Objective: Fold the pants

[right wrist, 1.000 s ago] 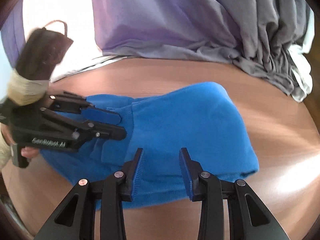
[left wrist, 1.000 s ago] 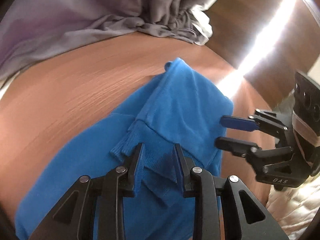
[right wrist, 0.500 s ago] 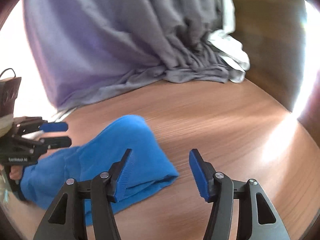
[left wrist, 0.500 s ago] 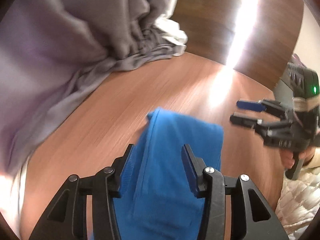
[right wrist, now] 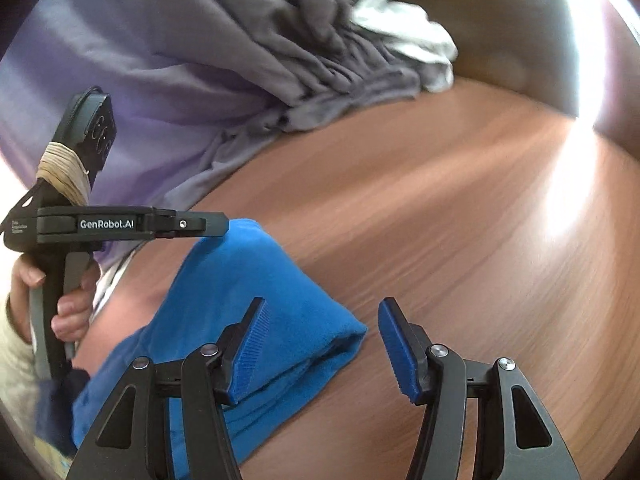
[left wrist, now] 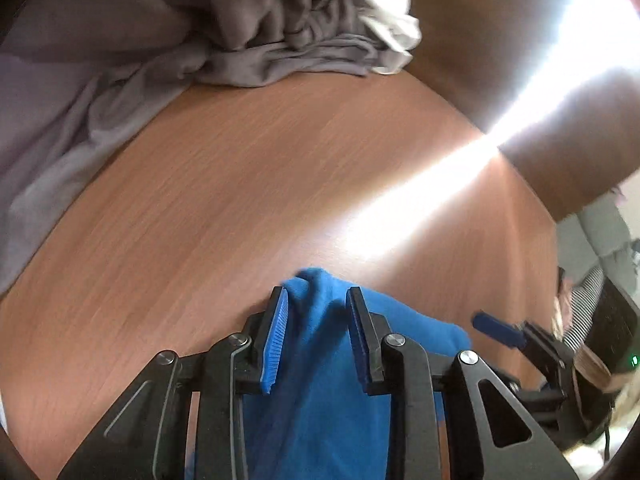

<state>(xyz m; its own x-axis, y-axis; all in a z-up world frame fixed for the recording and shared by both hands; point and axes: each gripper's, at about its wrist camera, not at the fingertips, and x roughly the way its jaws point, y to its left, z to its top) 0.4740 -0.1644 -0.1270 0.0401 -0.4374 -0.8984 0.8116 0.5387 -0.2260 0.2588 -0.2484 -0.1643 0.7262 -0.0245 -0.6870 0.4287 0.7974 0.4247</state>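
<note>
The blue pants (left wrist: 320,364) lie folded into a thick bundle on the wooden table (left wrist: 240,200). My left gripper (left wrist: 316,296) is closing, its pads pinching a raised ridge of cloth at the bundle's far end. From the right wrist view the left gripper (right wrist: 224,222) reaches in level from the left and meets the top end of the pants (right wrist: 240,300), which tent up to it. My right gripper (right wrist: 323,302) stands open over the bundle's near right corner, gripping nothing. Its blue pad (left wrist: 496,326) shows low on the right in the left wrist view.
A heap of grey fabric (right wrist: 320,72) and a white cloth (right wrist: 408,28) lie along the table's far edge, with a lilac sheet (right wrist: 140,80) to the left. A person's hand (right wrist: 72,300) holds the left gripper's handle. Sun glare crosses the bare wood (right wrist: 440,220) on the right.
The left gripper let go of the middle, slid to the far end of the pants and closed on it. The right gripper opened wider, rolled and drew off to the bundle's right corner.
</note>
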